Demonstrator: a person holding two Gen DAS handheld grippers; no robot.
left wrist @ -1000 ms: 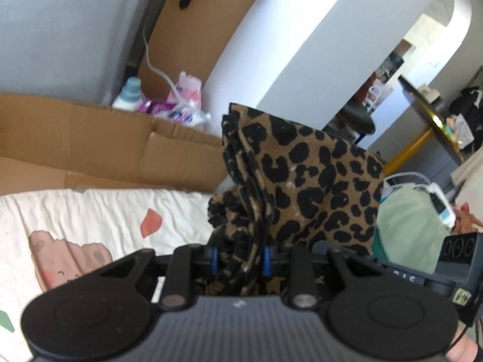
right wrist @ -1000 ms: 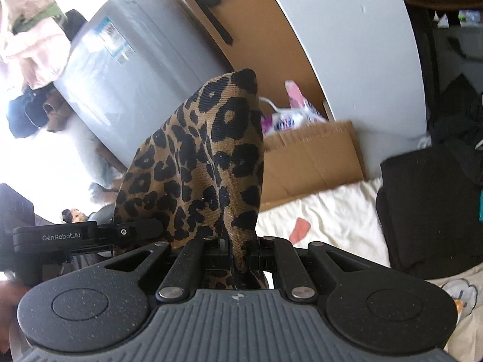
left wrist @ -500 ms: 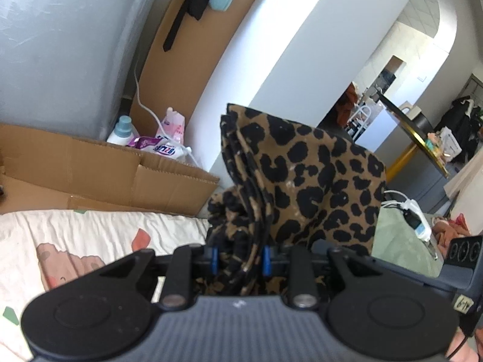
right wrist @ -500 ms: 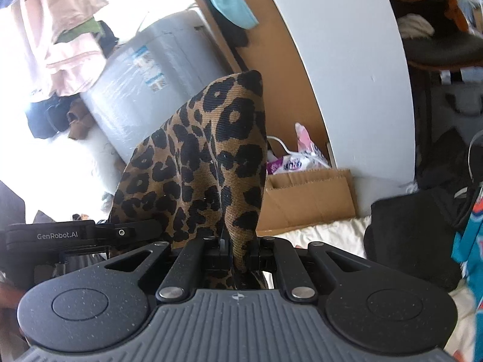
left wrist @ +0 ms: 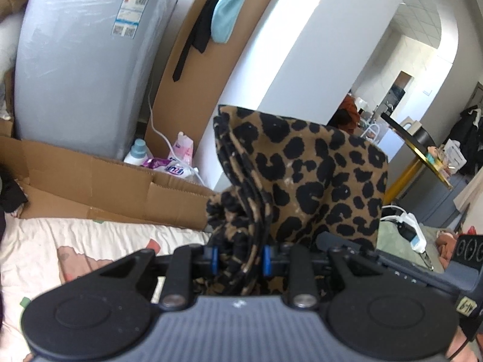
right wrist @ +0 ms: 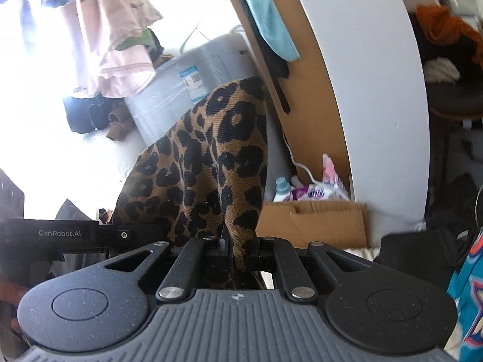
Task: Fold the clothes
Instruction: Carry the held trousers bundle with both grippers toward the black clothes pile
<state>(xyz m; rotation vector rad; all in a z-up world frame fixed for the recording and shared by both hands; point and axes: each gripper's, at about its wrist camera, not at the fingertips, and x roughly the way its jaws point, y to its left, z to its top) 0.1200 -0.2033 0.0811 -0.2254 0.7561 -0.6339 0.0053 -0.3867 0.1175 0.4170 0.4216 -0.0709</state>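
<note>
Your left gripper clamps bunched leopard-print cloth; your right gripper pinches one thin woven fold. Corrugated cardboard box edge ahead-left, open air above.

Grey wrapped appliance at 10 o'clock, flattened cardboard lying below it. Detergent bottle and pink refill pouch sit at the wall foot. Teal cloth hangs at 12. Black-and-gold table at 3.
</note>
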